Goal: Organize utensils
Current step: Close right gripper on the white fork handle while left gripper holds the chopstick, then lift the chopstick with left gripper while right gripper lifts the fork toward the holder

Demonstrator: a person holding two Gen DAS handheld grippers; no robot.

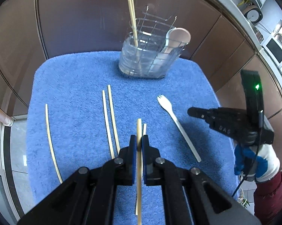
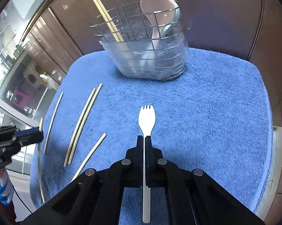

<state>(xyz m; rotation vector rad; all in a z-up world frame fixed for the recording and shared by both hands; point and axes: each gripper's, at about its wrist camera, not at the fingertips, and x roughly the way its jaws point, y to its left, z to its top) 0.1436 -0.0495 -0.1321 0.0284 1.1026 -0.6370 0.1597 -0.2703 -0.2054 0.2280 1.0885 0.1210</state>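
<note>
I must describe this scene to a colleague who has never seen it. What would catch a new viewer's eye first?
First, the bright blue towel that covers the surface. At its far edge stands a clear utensil holder holding two chopsticks and a pink spoon. Nearer, the left tool is shut on a single chopstick and the right tool on a white spork, while loose chopsticks lie to the left.

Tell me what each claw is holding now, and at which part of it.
The left claw is shut on a chopstick, partway along its length. The right claw is shut on the white spork, on its handle just behind the head.
</note>
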